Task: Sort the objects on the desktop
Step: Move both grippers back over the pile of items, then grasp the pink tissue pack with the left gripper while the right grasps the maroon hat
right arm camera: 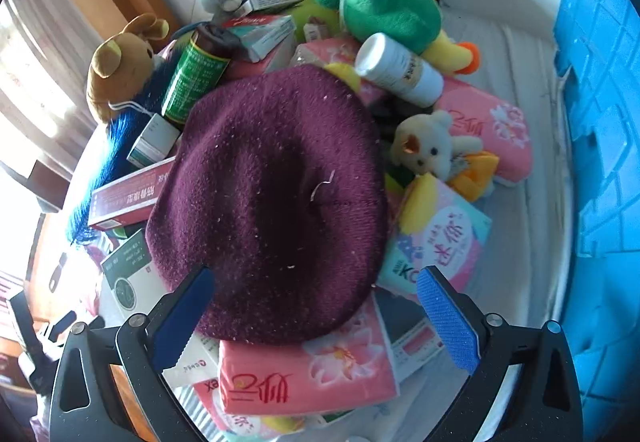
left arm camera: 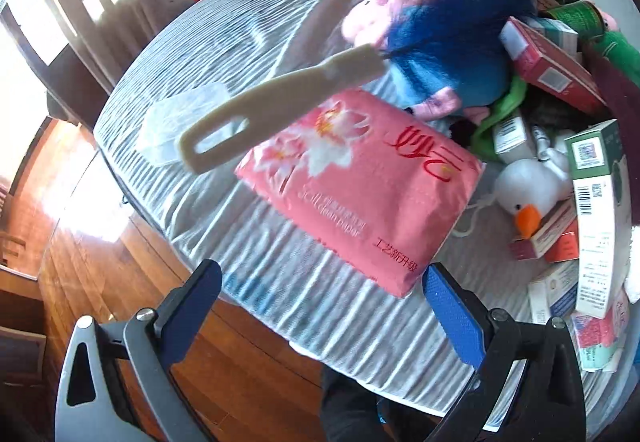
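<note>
Tongs [right arm camera: 314,306] on your right stand apart over the maroon knit hat [right arm camera: 268,198]: soft, light, floppy; pinch its near brim. Left tongs [left arm camera: 322,296] gape empty.

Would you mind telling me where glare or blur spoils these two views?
Left wrist view: sunlight blows out the window and glares off the wood floor; the brush looks motion-blurred. Right wrist view: the window edge is overexposed, while the hat stays sharp.
</note>
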